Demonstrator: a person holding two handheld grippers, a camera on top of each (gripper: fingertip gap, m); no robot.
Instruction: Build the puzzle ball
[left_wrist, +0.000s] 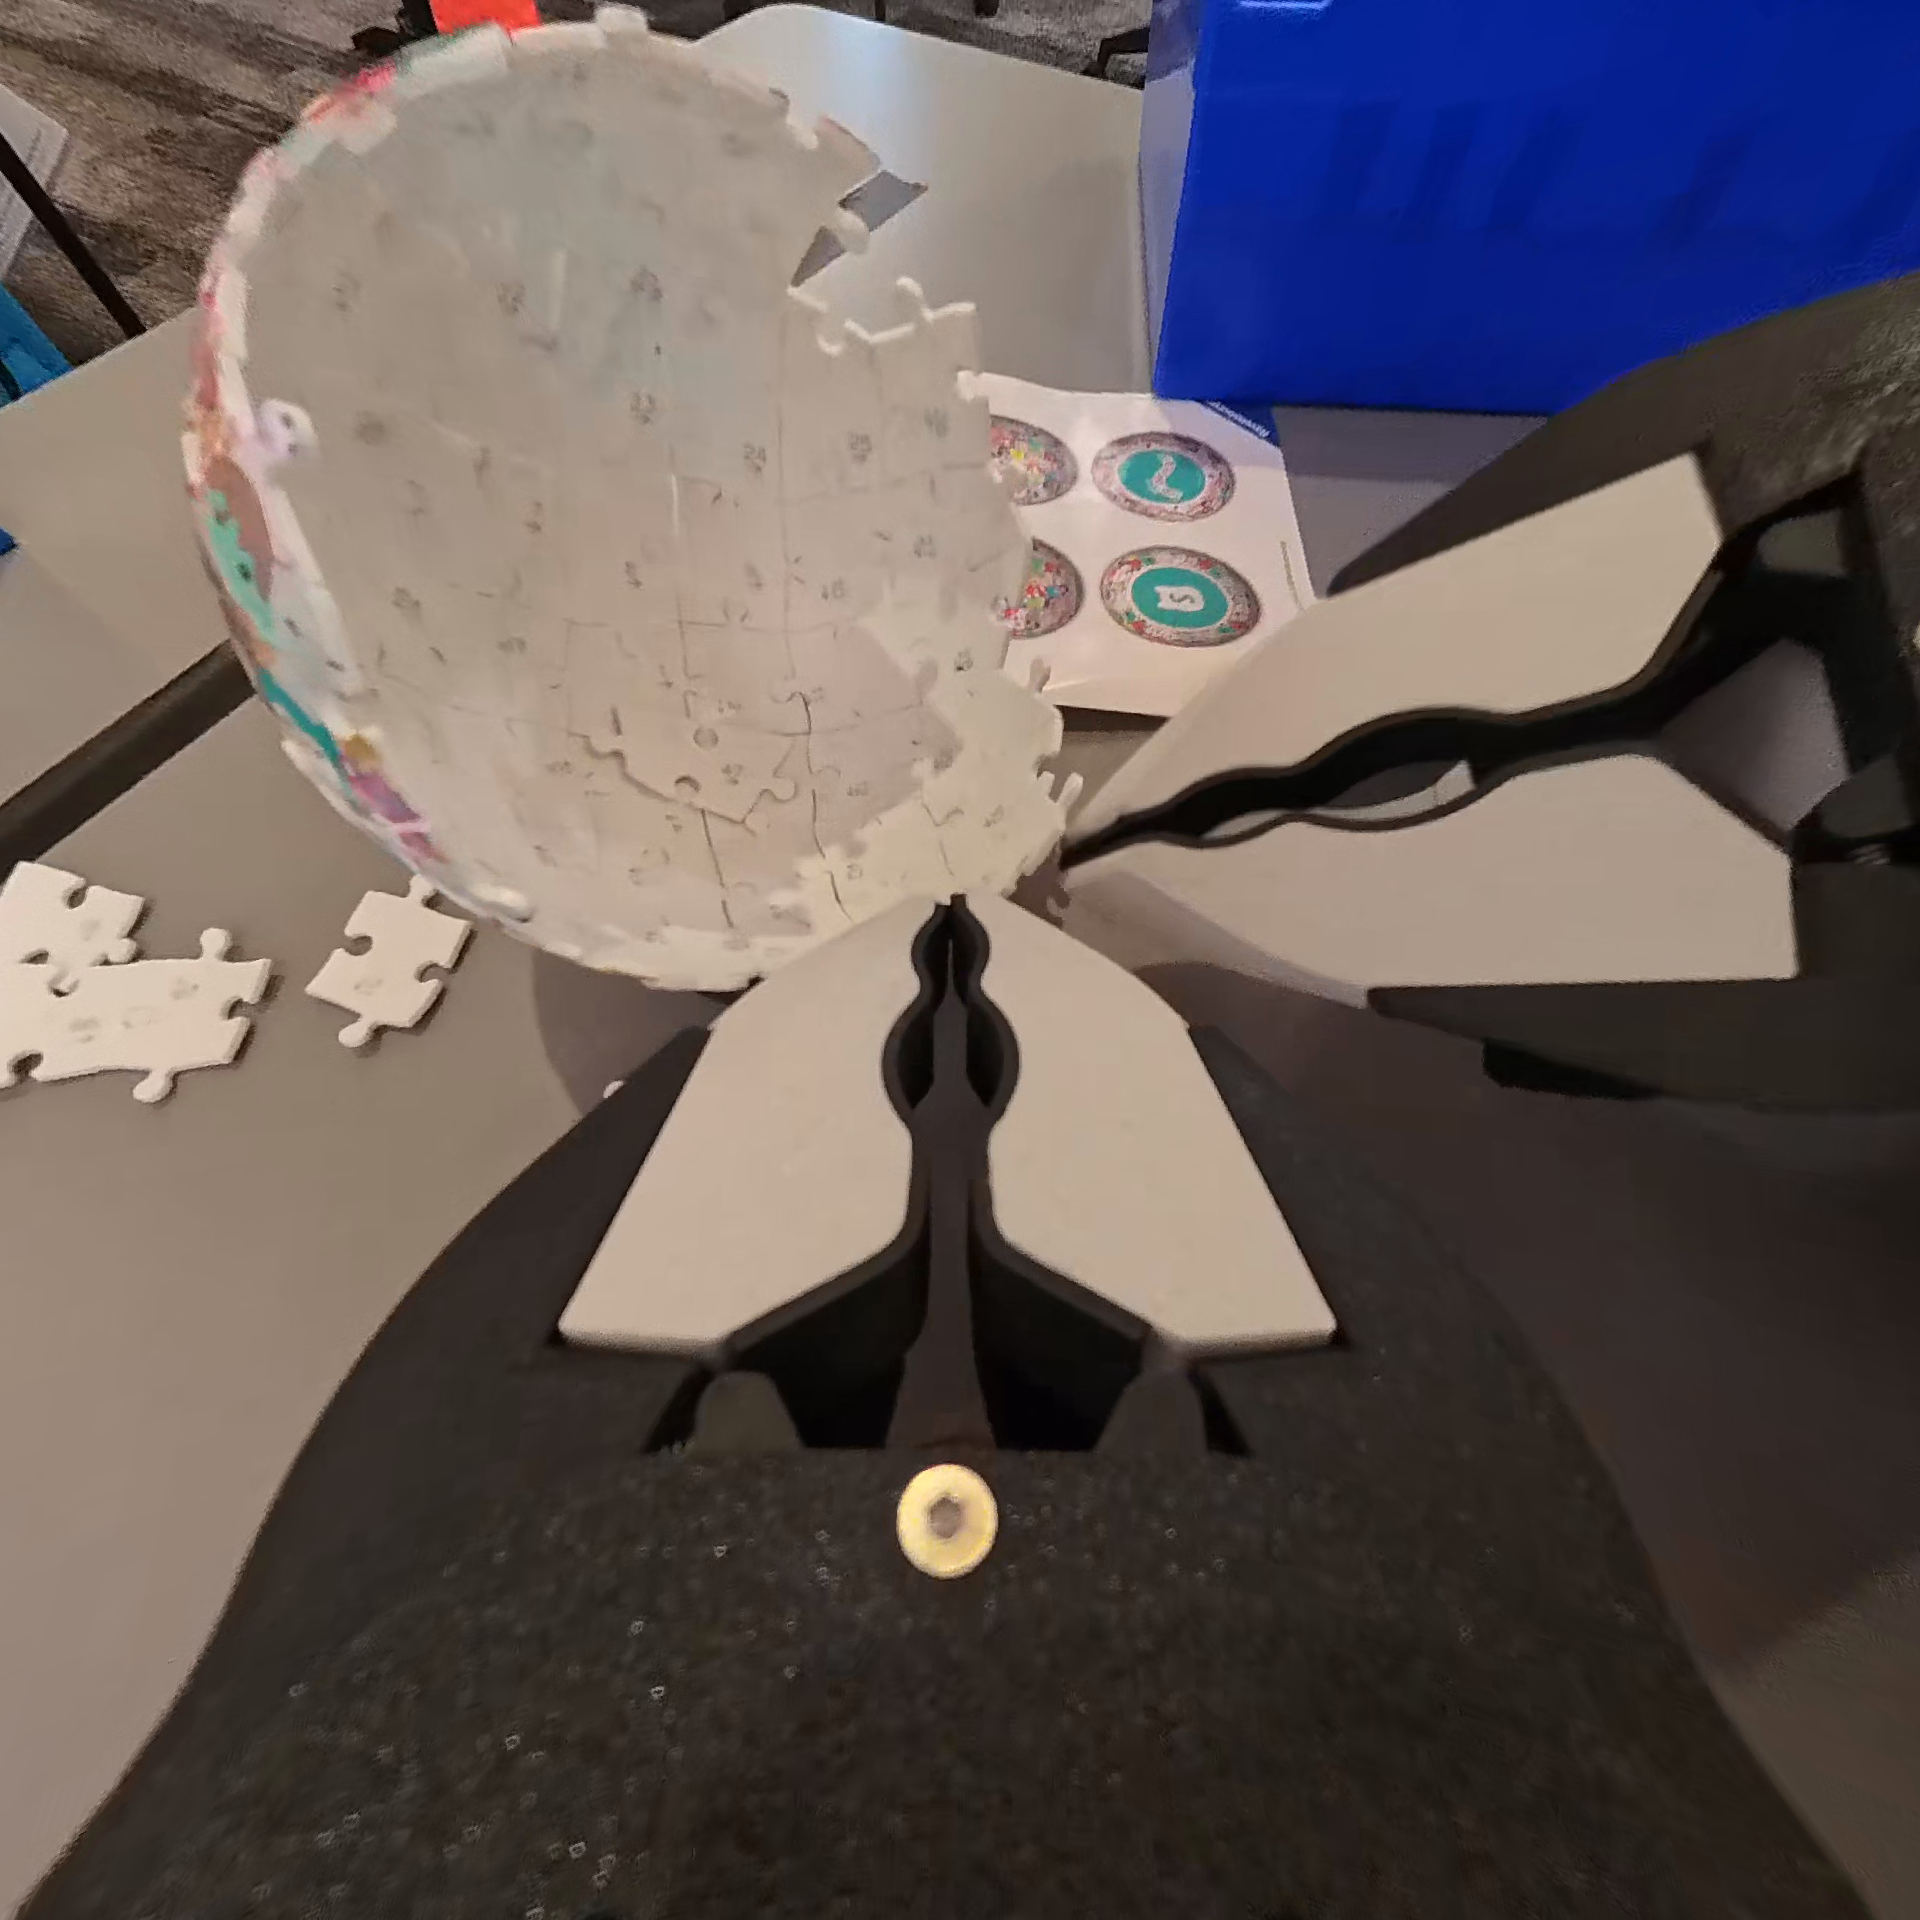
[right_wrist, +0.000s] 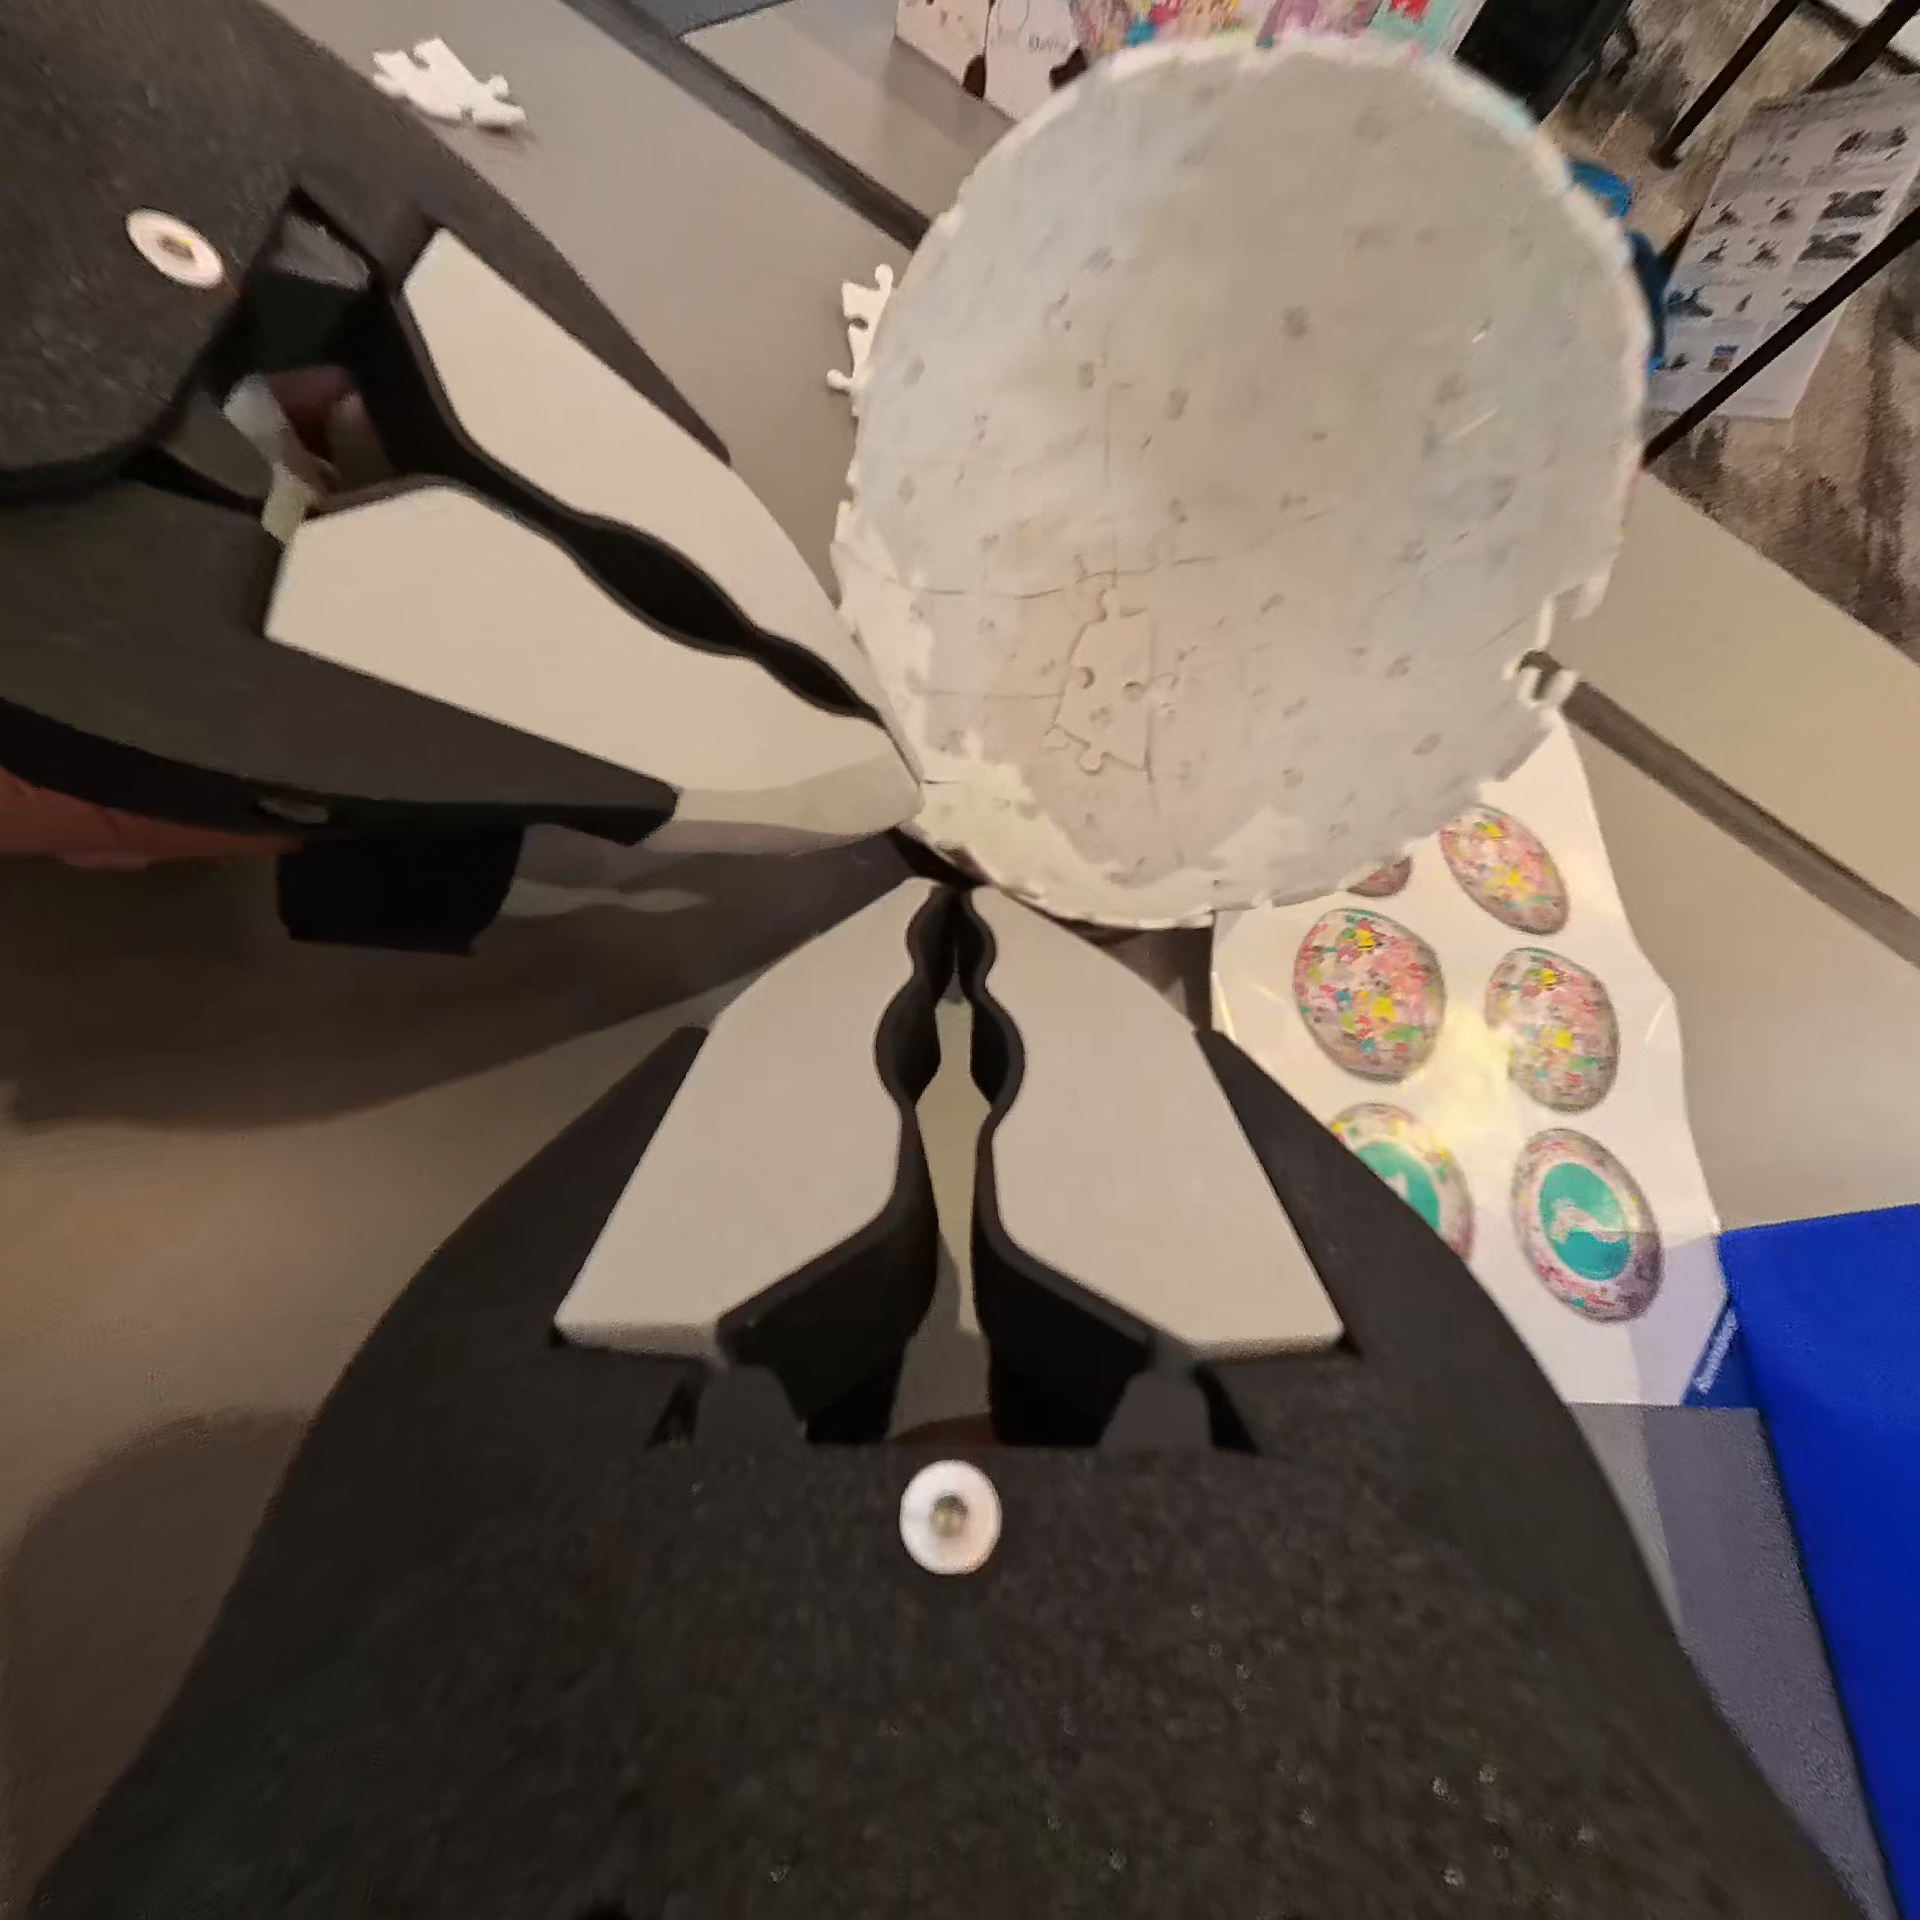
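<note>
Above the grey table (left_wrist: 260, 1299), held clear of its surface: a half-built puzzle ball (left_wrist: 623, 540), a white bowl-shaped shell with its hollow inside facing both cameras and colourful print along the outer edge. Pinched at the lower rim by the left gripper (left_wrist: 951, 914), fingers pressed together on the jagged edge. Gripped just beside that spot by the right gripper (right_wrist: 951, 899), likewise clamped on the rim. Loose white puzzle pieces (left_wrist: 125, 987) flat on the table, left of the shell. Beyond it, an instruction sheet (left_wrist: 1174, 540) printed with round pictures, partly tucked under a blue box (left_wrist: 1538, 197).
</note>
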